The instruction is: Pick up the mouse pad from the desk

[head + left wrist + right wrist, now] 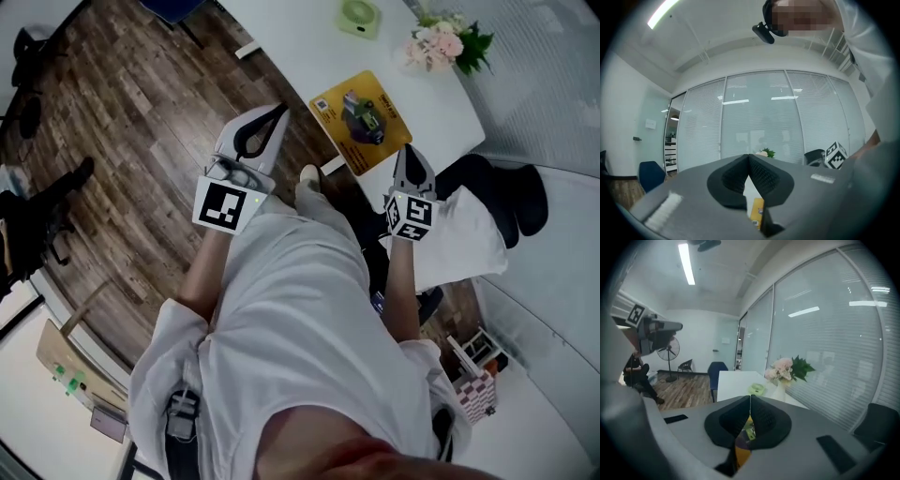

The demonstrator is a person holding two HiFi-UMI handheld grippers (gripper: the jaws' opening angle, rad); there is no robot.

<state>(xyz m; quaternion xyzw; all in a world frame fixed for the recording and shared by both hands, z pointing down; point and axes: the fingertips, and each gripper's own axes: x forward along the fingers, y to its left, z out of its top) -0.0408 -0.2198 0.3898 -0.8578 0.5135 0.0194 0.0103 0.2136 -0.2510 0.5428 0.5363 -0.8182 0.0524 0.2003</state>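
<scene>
The mouse pad [361, 120], yellow with a dark picture printed on it, lies flat at the near edge of the white desk [281, 37]. My left gripper [278, 111] is held over the wooden floor to the left of the pad, off the desk's edge, with its jaws shut and nothing in them. My right gripper [406, 150] hangs just short of the pad's near right corner, also shut and holding nothing. A sliver of the mouse pad [757, 211] shows below the closed tips of the left gripper [749, 156]. The right gripper [750, 398] has the mouse pad [742, 448] showing under its tips.
On the desk's far side stand a green round object [359, 16] and a vase of pink flowers [445, 42]. A black chair [502, 192] stands to the right of the desk, and a blue chair [717, 369] at its far end. A person's dark legs [42, 211] are at the left.
</scene>
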